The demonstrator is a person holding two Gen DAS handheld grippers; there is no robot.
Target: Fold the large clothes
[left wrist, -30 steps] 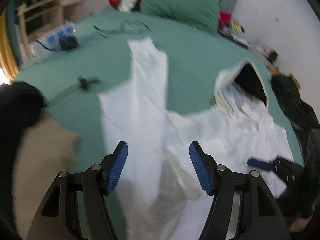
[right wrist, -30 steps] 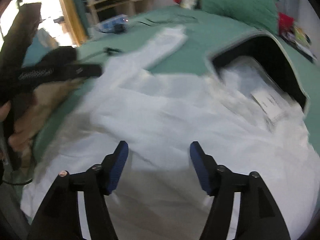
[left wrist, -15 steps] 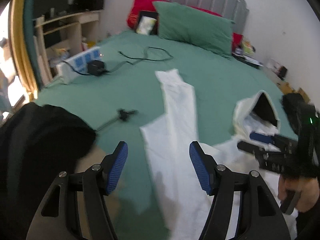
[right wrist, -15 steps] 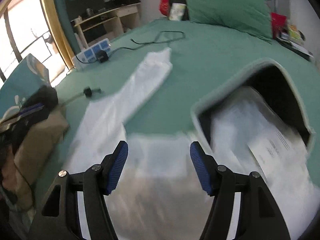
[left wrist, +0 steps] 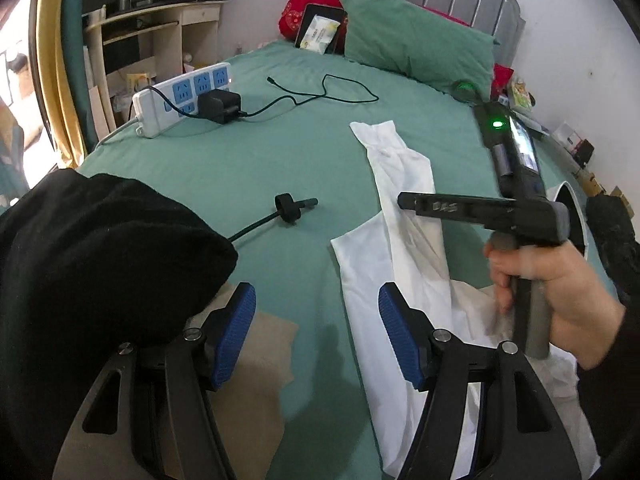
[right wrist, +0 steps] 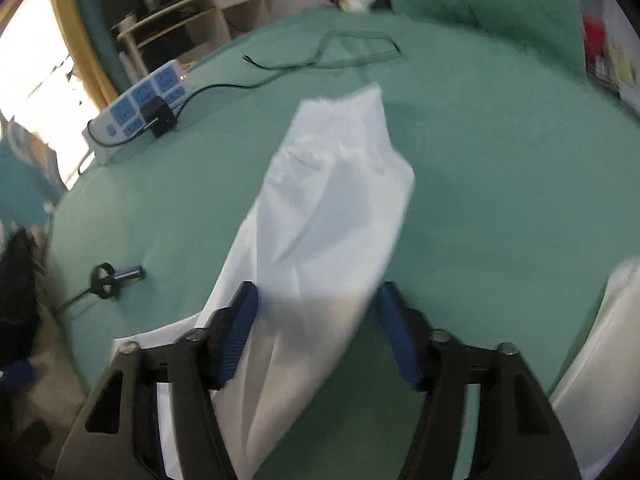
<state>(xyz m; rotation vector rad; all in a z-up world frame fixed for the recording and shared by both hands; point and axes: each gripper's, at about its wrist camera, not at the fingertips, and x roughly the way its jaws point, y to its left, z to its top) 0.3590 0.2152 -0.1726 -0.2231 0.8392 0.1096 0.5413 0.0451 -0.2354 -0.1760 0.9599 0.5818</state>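
Observation:
A white hooded garment lies on the green bed, its long sleeve (left wrist: 400, 184) stretched toward the pillows. My left gripper (left wrist: 316, 336) hangs open above the sheet beside the garment's left edge, nothing between its blue pads. A hand holds my right gripper (left wrist: 402, 201) over the sleeve. In the right wrist view the sleeve (right wrist: 320, 216) runs up between the right gripper's (right wrist: 318, 336) blue pads; the jaws are closing and still stand apart from the cloth. Only part of the hood's edge (left wrist: 576, 204) shows behind the right hand.
A black garment (left wrist: 100, 248) and a tan cloth (left wrist: 248, 380) lie at the bed's near left. A power strip (left wrist: 180, 96) with a black charger and cable sits at the far left. A small black plug (left wrist: 288, 208) lies mid-bed. A green pillow (left wrist: 416, 36) leans at the headboard.
The right gripper has travelled from over the garment's body to over the sleeve. The left view has swung left, so the black garment and the right hand now show.

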